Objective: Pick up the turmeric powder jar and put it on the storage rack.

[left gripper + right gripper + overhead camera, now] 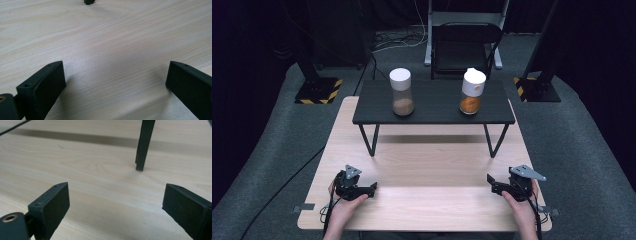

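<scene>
In the high view the far room is dark, so the black folding chair [466, 47] behind the table and the cables on the grey carpet are hard to make out, and the person's forearms are cut off at the bottom edge. A pale wooden table [422, 170] carries a low black shelf on thin metal legs [433, 102], and two clear jars stand well apart on it: a white-capped jar of brown powder [401, 92] toward the left and a white-lidded jar of orange contents [471, 91] toward the right. The left gripper [371, 188] rests low over the table's near left part, the right gripper [490, 180] over its near right part, each held in a hand and pointing inward. In the left gripper view both black jaws stand wide apart over bare wood grain with nothing between them, and a small dark object [89, 2] is cut off at the top edge, too little showing to identify. In the right gripper view the jaws are likewise spread wide and empty, with one black shelf leg [144, 145] standing on the wood ahead, its top cut off.
</scene>
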Demonstrator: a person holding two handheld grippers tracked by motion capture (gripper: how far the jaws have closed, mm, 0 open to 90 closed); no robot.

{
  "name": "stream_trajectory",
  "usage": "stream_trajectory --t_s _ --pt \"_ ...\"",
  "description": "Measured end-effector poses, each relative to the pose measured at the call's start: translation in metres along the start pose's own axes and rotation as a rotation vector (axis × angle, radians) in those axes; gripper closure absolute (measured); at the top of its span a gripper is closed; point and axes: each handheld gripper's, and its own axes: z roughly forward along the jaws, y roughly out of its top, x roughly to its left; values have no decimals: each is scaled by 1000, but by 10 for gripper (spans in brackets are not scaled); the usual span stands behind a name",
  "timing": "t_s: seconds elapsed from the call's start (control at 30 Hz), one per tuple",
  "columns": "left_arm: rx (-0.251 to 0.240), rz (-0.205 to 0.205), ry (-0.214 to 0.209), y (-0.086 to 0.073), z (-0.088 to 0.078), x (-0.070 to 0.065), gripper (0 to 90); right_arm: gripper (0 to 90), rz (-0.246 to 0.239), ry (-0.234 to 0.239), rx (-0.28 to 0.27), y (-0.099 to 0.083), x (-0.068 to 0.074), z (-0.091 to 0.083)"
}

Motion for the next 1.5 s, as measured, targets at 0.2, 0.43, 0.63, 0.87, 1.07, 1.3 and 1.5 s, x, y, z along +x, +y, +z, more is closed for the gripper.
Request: stream_trajectory --t_s 0.2,0.43,0.63,0.87,1.07,1.3,1.5 --pt "2 -1 1 1 0 0 17 64 28 -8 65 -5 -5 9" --pt "2 -1 1 1 0 0 15 65 16 -21 129 1 -3 13" --pt "2 1 0 1 0 0 15 70 -15 -52 195 10 5 18" --pt "3 4 -2 0 0 0 15 65 -55 -81 216 12 14 21" --pt "2 5 -4 0 0 0 15 55 -53 -84 218 13 14 21" --pt "2 6 -5 0 0 0 14 30 -55 -81 225 14 14 22" --pt "2 5 -6 0 0 0 14 25 -54 -82 227 14 14 22"
